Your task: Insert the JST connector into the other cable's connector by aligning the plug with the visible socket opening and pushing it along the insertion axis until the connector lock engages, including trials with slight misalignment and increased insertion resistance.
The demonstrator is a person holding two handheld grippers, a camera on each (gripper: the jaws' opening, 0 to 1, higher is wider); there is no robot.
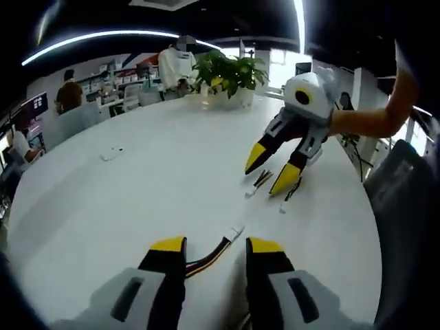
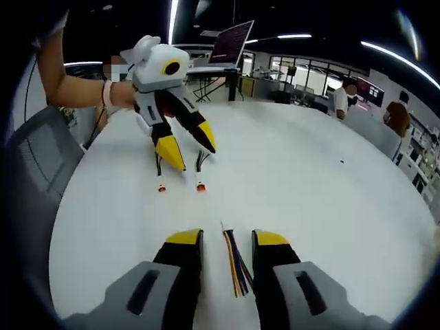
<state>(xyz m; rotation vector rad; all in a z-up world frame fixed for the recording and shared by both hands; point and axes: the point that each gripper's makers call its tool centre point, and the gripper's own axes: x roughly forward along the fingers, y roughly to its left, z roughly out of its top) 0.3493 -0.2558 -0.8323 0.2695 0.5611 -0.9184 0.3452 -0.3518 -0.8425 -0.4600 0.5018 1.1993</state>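
So there are two cables lying on the white worktop (image 1: 137,199) and neither is picked up yet. In the left gripper view, the multi-wire cable (image 1: 213,253) lies between the left tool's (image 1: 216,247) jaws, its white connector (image 1: 237,232) just past the tips at about 1 o'clock, long axis running 7 to 1. So that plug is nearest the left tool, which stands parted with nothing in it.

In the right gripper view the same bundle (image 2: 235,265) runs straight down between the right tool's (image 2: 227,240) jaws, 12 to 6, also ungripped. Confusingly, each view shows a cable between its own jaws, so I can't tell for sure which bundle is which.

Across the worktop, the other tool (image 2: 187,150) hangs tips-down over two short leads with small red-tipped ends (image 2: 200,185), jaws spread, holding nothing. In the left gripper view that tool (image 1: 271,172) sits at 1 o'clock over the small leads (image 1: 261,182).

No containers anywhere; a potted plant (image 1: 227,75) sits at the far edge.

My guess: the next move is closing on the cable just behind the connector.
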